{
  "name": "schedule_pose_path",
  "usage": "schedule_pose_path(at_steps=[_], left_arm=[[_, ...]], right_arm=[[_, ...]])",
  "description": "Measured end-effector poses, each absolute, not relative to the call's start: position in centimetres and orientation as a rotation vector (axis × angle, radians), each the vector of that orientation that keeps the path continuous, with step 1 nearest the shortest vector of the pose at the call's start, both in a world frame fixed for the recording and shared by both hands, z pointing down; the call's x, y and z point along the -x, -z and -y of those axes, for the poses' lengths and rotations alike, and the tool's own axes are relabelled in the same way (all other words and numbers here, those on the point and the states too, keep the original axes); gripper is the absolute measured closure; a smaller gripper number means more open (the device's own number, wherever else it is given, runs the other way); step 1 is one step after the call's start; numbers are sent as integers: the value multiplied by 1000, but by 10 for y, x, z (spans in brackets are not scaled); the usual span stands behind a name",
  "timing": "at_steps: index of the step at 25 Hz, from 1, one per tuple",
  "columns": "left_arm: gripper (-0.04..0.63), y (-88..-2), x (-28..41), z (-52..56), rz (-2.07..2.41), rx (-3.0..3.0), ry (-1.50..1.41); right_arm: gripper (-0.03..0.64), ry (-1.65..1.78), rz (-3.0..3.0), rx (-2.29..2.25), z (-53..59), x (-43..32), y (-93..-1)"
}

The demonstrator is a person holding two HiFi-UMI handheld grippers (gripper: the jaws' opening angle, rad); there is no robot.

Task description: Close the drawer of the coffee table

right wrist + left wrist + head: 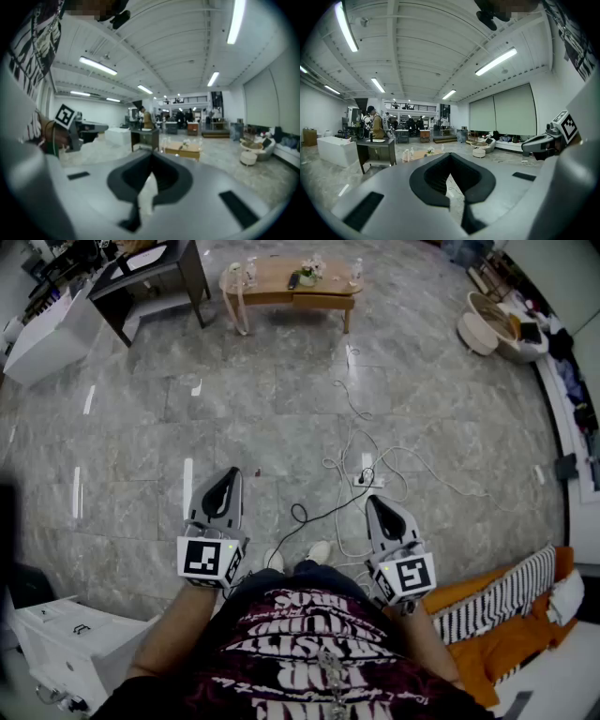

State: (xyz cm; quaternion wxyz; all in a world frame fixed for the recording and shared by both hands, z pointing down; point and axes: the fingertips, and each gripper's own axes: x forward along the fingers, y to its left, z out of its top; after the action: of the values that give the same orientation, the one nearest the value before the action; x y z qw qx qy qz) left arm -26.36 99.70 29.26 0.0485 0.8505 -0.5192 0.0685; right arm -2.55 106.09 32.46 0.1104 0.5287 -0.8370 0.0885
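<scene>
The wooden coffee table [291,282] stands far across the room at the top of the head view, with small items on its top. Its drawer front [322,300] shows on the near side; I cannot tell how far out it stands. The table is small and distant in the left gripper view [423,153] and the right gripper view [183,150]. My left gripper [233,472] and right gripper [371,500] are held level in front of the person's body, well short of the table. On both, the jaws are shut with nothing between them.
Cables and a power strip [366,479] lie on the marble floor between me and the table. A black desk [155,277] stands left of the table, with round seats [492,324] at the far right. A white cabinet [66,643] is near left and an orange striped cushion [506,615] near right.
</scene>
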Motion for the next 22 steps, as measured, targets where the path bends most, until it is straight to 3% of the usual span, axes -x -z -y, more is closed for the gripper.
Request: schedule_pose_path(at_steps=[13,22], left_arm=[[572,-324,322,-1011,1656,-2513,-235],[572,-312,286,-1007,1666,-2558,-229]], right_arm=[[581,-270,2383,-1627,-1079,36,-332],[581,-223,2418,-1650,-1080,6,-320]])
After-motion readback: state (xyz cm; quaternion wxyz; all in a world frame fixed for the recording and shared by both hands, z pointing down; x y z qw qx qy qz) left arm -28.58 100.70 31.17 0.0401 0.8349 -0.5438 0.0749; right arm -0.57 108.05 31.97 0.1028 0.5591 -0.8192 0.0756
